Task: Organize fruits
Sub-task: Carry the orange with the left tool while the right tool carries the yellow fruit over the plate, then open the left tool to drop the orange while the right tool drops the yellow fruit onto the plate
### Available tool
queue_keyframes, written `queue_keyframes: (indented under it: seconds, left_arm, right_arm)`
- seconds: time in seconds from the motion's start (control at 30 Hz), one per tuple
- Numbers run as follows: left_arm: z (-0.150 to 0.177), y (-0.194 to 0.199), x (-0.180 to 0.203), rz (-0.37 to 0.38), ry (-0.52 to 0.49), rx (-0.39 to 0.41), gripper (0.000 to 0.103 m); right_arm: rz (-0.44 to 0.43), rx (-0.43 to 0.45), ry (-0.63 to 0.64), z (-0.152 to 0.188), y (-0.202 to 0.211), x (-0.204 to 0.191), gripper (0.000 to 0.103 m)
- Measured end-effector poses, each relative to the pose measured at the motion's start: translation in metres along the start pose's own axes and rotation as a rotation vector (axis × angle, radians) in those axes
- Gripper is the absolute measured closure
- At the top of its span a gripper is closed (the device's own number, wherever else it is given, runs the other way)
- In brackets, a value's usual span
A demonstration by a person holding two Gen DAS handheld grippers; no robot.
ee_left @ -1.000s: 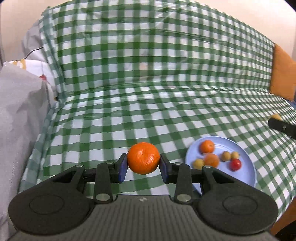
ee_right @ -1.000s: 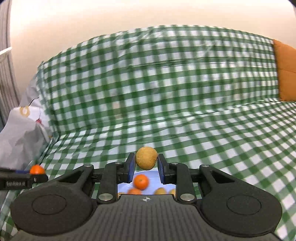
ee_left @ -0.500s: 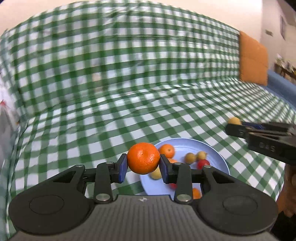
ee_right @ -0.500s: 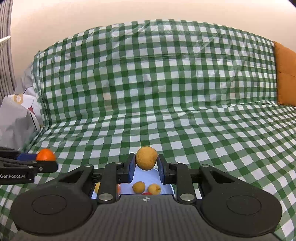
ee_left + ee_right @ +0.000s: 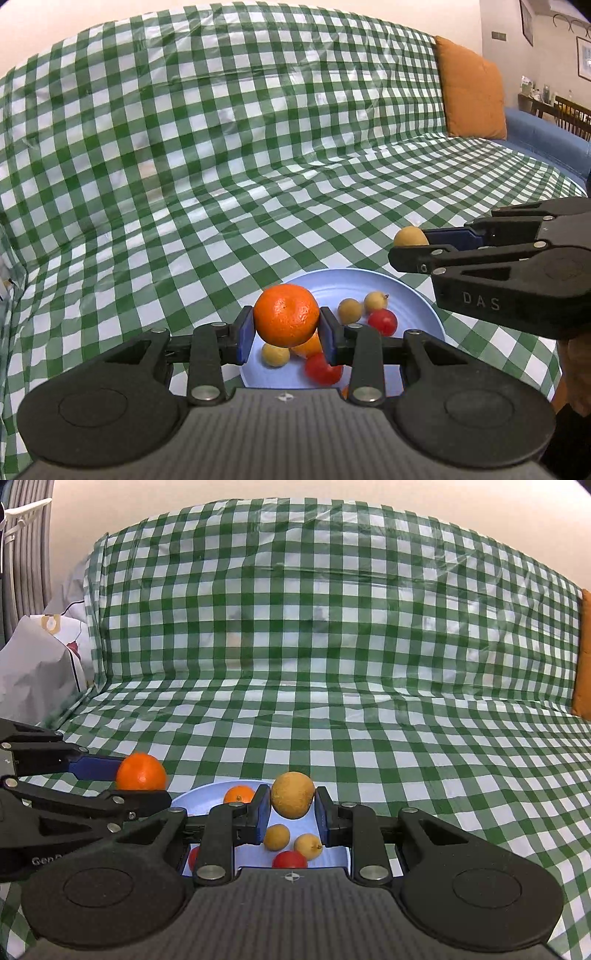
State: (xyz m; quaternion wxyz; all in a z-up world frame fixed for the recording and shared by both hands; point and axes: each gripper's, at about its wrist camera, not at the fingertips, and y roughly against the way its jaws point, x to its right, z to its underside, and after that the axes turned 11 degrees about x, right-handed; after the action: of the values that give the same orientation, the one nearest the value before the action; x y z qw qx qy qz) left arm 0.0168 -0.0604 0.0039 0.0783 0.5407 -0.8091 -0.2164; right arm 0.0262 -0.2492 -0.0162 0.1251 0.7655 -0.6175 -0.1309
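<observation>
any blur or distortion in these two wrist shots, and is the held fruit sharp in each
Left wrist view: strong fisheye bending of the checked cloth, dark corner vignette, the orange in the left gripper crisp. Right wrist view: same curvature, the yellow-brown fruit in the right gripper sharp, the orange at the left edge slightly smeared; soft even light, no harsh glare.

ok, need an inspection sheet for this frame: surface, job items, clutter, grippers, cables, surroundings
Surface: green-and-white check cloth draped over a sofa seat and back, wrinkled.
Job items: blue plate on the seat holding small yellow fruits, red ones and an orange one; orange and yellow fruit held above it.
Clutter: grey bag at the left end.
Grippers: left gripper shut on the orange; right gripper shut on the yellow fruit; both over the plate.
Cables: nothing seen.
Surroundings: orange cushion, blue sofa arm, pale wall.
</observation>
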Motion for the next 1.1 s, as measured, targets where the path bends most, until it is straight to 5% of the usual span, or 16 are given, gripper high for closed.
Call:
queue_keyframes:
  seconds: [1.1]
  left_arm:
    - [0.0028,-0.0023,0.002,0.012,0.021,-0.026,0.063]
  right_arm:
    - [-0.019,-0.013,0.023,0.0003,-0.0041,-0.007,0.076]
